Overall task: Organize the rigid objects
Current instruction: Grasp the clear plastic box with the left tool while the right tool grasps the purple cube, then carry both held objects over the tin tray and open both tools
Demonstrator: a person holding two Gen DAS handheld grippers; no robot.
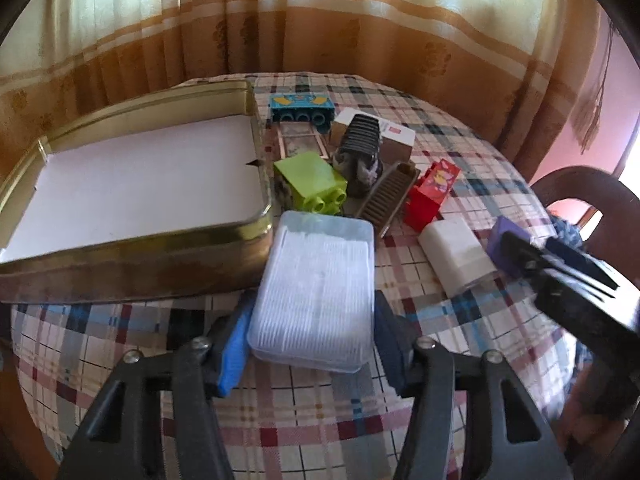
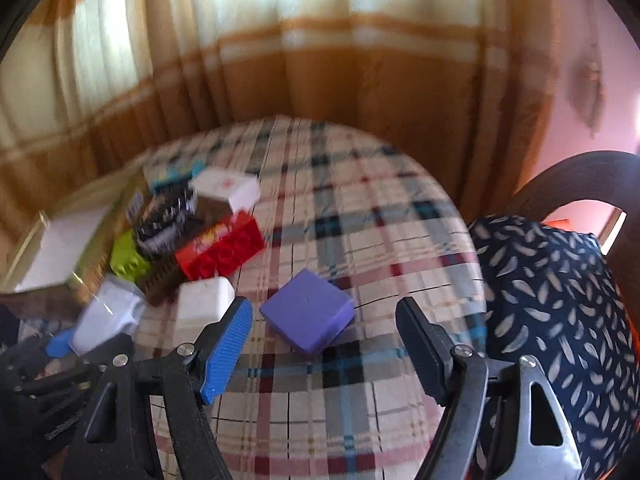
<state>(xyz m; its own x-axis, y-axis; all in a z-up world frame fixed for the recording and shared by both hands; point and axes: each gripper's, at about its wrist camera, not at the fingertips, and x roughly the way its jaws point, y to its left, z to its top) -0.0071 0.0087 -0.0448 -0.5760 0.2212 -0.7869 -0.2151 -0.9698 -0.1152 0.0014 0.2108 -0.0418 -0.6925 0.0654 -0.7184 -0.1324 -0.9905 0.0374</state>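
Note:
My left gripper is shut on a clear plastic box and holds it just right of the gold tin's near corner. The tin has a white lining and holds nothing. My right gripper is open and empty, with a purple block lying on the cloth just beyond its jaws. The purple block and right gripper also show at the right of the left wrist view. A white block lies left of the purple one.
A pile sits mid-table: green brick, red brick, blue brick, brown comb, black ribbed piece, white carton. A chair and a person's patterned clothing are at the right.

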